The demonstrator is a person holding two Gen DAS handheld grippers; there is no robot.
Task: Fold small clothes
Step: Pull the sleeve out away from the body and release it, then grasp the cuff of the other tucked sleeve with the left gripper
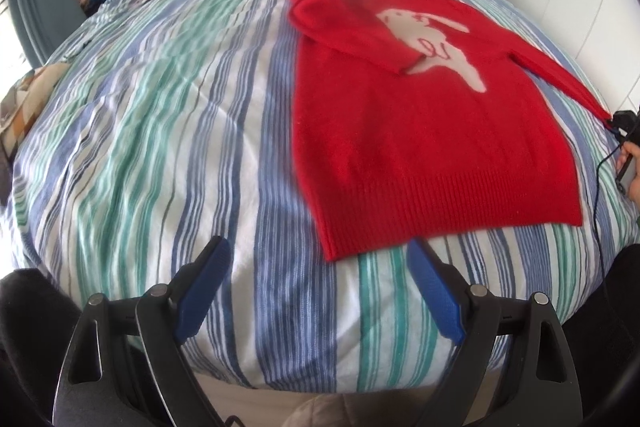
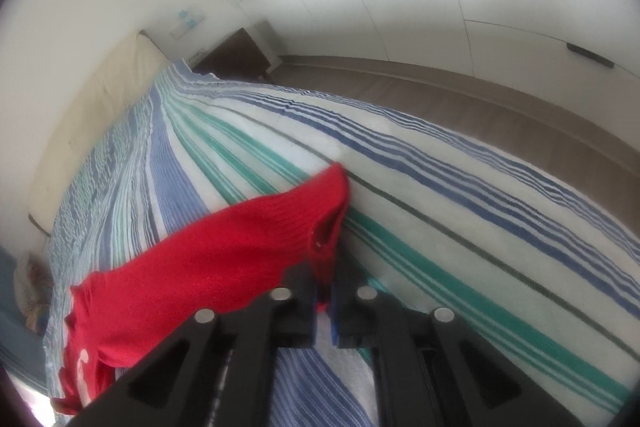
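The right gripper [image 2: 325, 301] is pinched tight on the cuff of the red sweater [image 1: 420, 131]; its sleeve [image 2: 240, 239] stretches away from the jaws; the left gripper [image 1: 320, 283] hangs wide apart, holding nothing, just before the hem; the sweater lies flat on the striped bed [image 1: 160, 147]; it looks soft, light and floppy, so grab edges.

No readable txt anywhere. Red marks on sweater [image 1: 420, 115] white patch [image 1: 430, 41] = squiggles, too blurry to make out.
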